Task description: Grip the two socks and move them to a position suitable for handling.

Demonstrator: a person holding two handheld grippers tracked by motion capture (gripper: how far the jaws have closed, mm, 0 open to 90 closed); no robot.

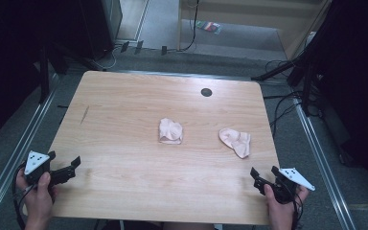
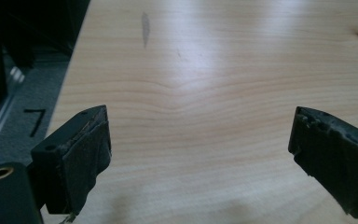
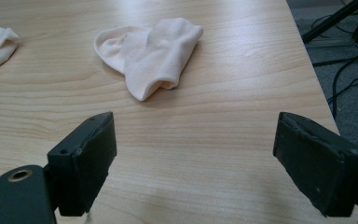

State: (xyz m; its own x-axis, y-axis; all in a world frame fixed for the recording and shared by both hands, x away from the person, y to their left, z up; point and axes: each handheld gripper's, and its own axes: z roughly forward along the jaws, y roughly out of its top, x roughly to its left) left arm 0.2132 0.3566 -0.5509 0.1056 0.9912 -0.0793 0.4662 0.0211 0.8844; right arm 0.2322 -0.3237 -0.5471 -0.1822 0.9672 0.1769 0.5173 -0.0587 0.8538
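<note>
Two grippers sit at the near corners of the wooden table (image 1: 124, 96), one in each of the person's hands. Over at the near left corner, the left gripper (image 1: 64, 170) has its jaws spread wide, with nothing between them but bare wood in the left gripper view, and they touch no cloth. At the near right corner, the right gripper (image 1: 263, 175) is spread just as wide and holds nothing either. Two pale pink socks lie on the table, well apart from both grippers: one crumpled sock (image 1: 171, 131) near the middle, and a second sock (image 1: 236, 142) toward the right edge, which lies ahead of the right gripper's open jaws in the right gripper view (image 3: 151, 53). One small dark hole (image 1: 206, 92) marks the far side of the tabletop.
</note>
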